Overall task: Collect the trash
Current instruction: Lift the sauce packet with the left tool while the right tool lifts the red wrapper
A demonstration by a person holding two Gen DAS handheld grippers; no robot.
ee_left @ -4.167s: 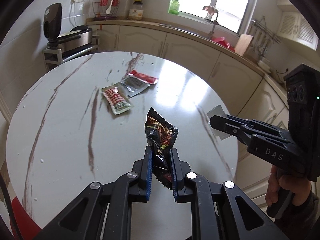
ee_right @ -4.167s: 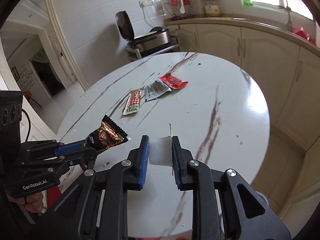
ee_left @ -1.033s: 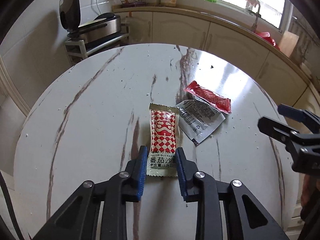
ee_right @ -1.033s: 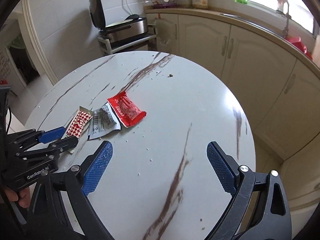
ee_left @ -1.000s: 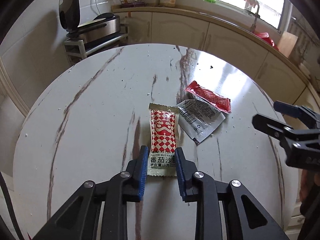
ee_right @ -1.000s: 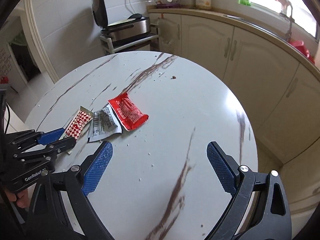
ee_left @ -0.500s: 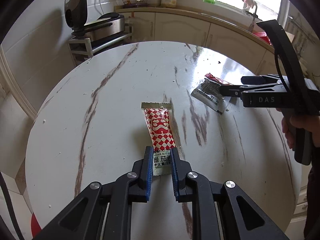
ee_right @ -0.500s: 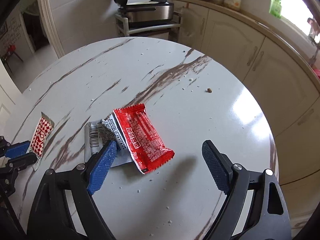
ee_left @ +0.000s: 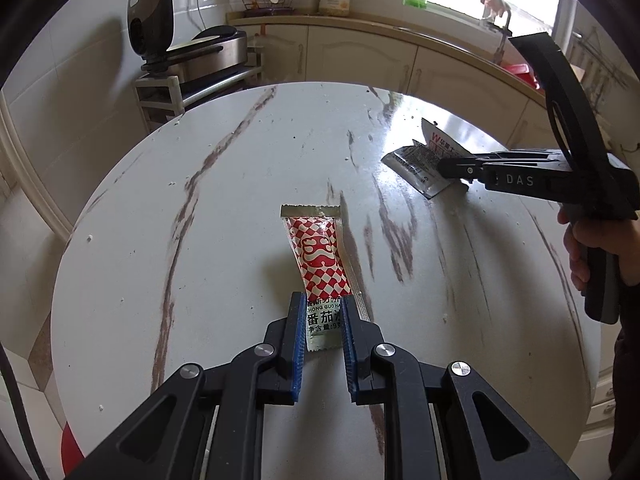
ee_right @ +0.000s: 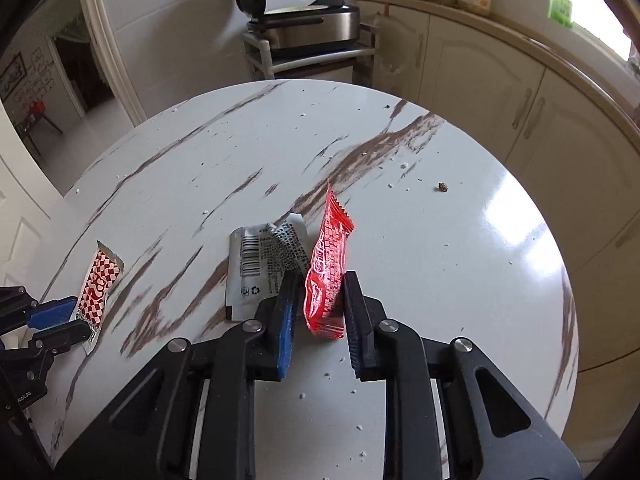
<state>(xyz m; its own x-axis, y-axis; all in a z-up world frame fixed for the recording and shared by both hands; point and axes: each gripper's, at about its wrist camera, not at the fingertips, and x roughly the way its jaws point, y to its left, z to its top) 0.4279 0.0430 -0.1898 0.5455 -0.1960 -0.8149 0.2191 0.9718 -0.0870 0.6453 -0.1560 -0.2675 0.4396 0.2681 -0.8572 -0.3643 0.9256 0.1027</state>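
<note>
Home kitchen: cream cabinets [ee_left: 360,60], countertop [ee_right: 520,46], sink tap [ee_left: 498,8]

Our grippers [ee_left: 323,312] are black with blue ribbed pads [ee_left: 297,336], silver screws [ee_left: 385,347], white "DAS" lettering; bare hand [ee_left: 588,252].

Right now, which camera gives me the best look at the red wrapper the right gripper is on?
The right wrist view: the red wrapper stands tilted up between the right gripper, with its printed face lit. The left wrist view shows only its white corner behind the silver wrapper, the rest hidden by the gripper.
</note>
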